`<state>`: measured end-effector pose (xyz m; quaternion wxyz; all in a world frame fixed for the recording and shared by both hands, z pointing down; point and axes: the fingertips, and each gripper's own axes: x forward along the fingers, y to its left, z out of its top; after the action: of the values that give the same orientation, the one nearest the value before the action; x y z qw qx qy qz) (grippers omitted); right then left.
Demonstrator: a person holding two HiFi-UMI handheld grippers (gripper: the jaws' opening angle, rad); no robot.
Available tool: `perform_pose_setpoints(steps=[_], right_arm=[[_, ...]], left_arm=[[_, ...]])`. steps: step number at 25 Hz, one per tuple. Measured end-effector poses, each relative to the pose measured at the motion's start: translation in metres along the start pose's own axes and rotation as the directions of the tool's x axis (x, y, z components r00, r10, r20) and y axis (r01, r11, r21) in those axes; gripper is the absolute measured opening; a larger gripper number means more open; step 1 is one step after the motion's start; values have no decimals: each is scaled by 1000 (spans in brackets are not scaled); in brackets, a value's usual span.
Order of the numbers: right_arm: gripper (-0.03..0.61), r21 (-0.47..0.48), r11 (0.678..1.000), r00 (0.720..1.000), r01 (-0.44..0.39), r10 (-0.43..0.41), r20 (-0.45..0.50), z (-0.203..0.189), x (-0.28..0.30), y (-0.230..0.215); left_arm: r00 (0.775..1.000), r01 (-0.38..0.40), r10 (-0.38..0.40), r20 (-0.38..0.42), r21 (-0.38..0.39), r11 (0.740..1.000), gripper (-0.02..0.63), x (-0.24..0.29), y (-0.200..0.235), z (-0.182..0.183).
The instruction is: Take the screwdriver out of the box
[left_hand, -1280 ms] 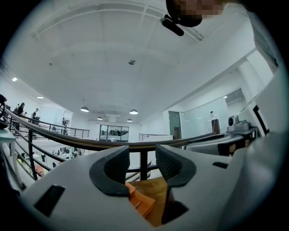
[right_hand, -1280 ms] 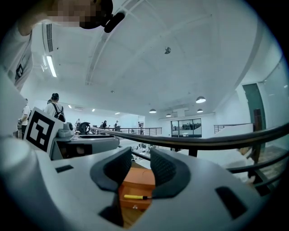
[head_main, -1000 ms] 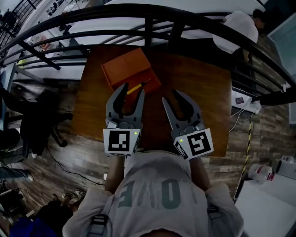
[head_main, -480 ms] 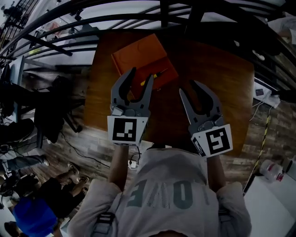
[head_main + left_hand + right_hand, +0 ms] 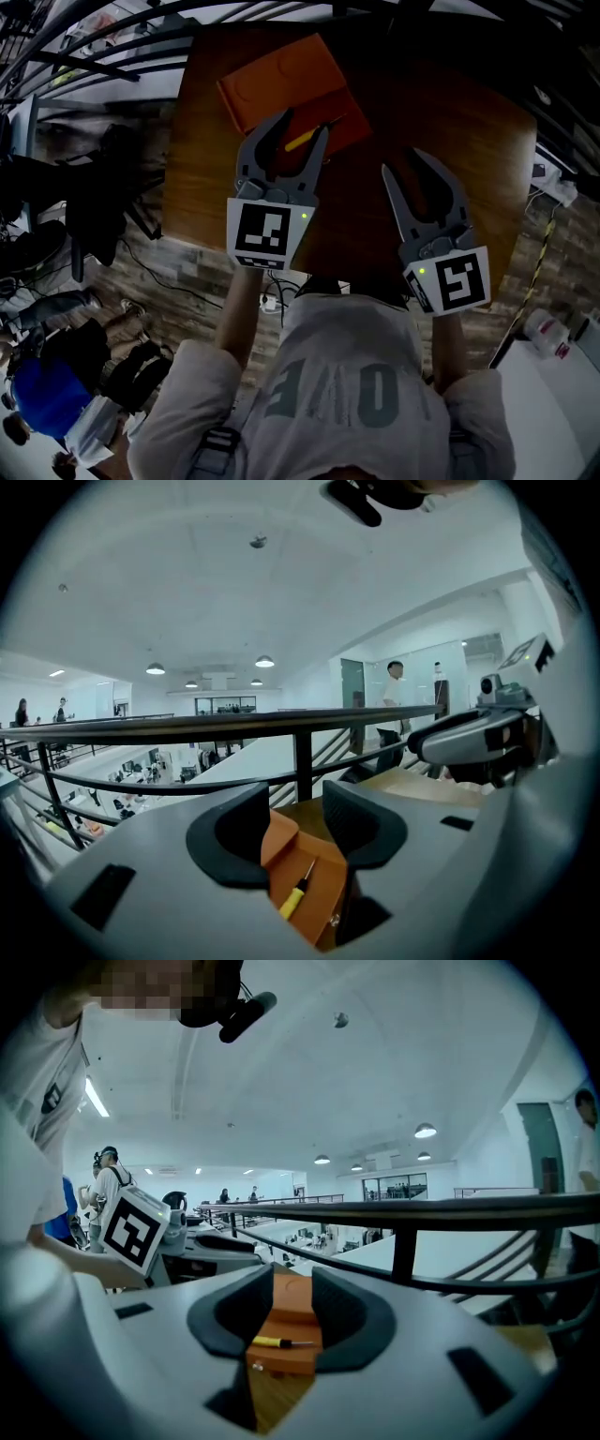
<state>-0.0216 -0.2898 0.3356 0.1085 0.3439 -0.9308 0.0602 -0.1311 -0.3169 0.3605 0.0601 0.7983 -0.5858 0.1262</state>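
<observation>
1. You have not started the real work of the task: the screwdriver (image 5: 292, 902) lies in the open orange box (image 5: 281, 80), with its yellow handle nearest you and its thin shaft pointing away
2. The box sits on the far left part of the tabletop (image 5: 422, 112)
3. Your left claw (image 5: 302, 129) hangs at the near edge of the box with its jaws spread wide and nothing pinched. In the left gripper view the screwdriver shows through the gap, but it lies lower and farther off than the pads. I judge the claw lined up with it, not yet on it
4. Your right claw (image 5: 403, 167) is spread too, and it is empty. It hangs over bare wood to the right of the box, clear of it. The right gripper view looks across at the box and sees the screwdriver side-on
5. Everything that counts is left to do. You have to lower a claw into the box, close it on the screwdriver and lift it clear of the box walls
6. The left claw looks the better placed. The handle seems the surer place to grip, since the shaft is thin and could slip between the pads
</observation>
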Motion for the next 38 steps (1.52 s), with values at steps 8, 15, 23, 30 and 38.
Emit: perform_pose_setpoints(steps=[8, 15, 23, 30, 38], right_arm=[[120, 44, 999, 998, 14, -12, -65, -29, 0, -10], [120, 69, 998, 996, 11, -5, -92, -43, 24, 2], [120, 63, 998, 992, 7, 1, -128, -53, 24, 1], [120, 84, 996, 989, 9, 4, -150, -63, 22, 3], [120, 96, 995, 985, 1, 16, -169, -72, 16, 4]], left_arm=[[998, 27, -29, -62, -43, 999, 172, 16, -5, -39], [992, 31, -36, -122, -49, 998, 172, 25, 17, -67], [935, 186, -175, -310, 7, 983, 206, 41, 7, -105], [819, 277, -271, -506, -65, 959, 204, 46, -1, -150], [739, 297, -214, -639, 24, 954, 189, 49, 5, -192]])
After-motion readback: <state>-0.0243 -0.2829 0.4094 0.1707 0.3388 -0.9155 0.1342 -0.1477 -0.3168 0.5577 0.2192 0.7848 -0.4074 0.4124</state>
